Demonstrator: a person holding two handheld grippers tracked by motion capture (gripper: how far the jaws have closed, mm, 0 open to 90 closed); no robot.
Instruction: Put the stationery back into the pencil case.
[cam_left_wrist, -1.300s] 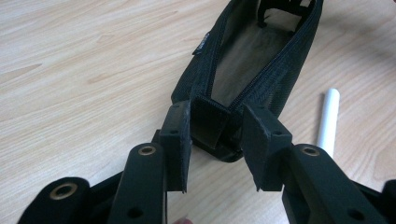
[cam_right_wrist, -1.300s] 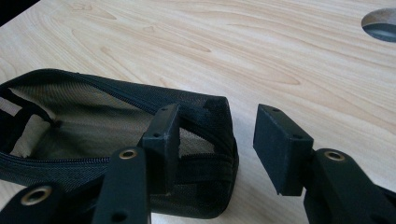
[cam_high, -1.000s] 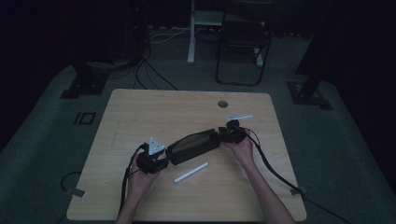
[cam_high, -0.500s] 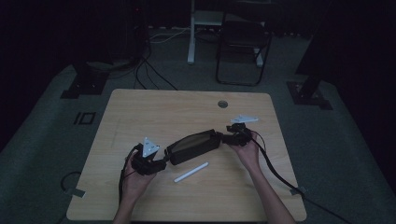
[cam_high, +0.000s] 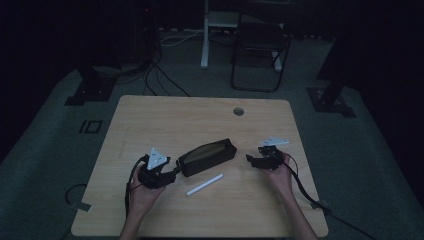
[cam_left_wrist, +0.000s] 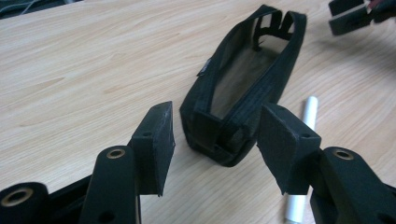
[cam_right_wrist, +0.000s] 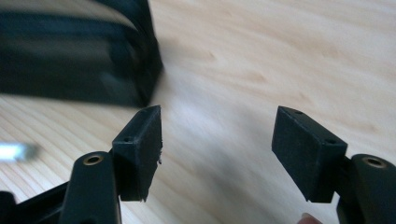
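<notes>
Both grippers, left (cam_left_wrist: 215, 144) and right (cam_right_wrist: 217, 149), just opening, empty; soft black fabric pouch (cam_left_wrist: 243, 88) between; smooth wood table (cam_left_wrist: 93, 60).

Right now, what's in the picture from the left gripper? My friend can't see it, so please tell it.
An open black pouch lies on the wooden table, just beyond the left gripper, whose jaws stand apart without touching it. A white pen lies beside the pouch.

High view dim, underexposed; floor and room go near black toward 12 o'clock. Both gripper views brightly, evenly lit with soft shadows. Right gripper view motion-blurred: black pouch (cam_right_wrist: 79, 56) smeared at 10 o'clock. Left gripper view sharp, near jaws slightly soft.
</notes>
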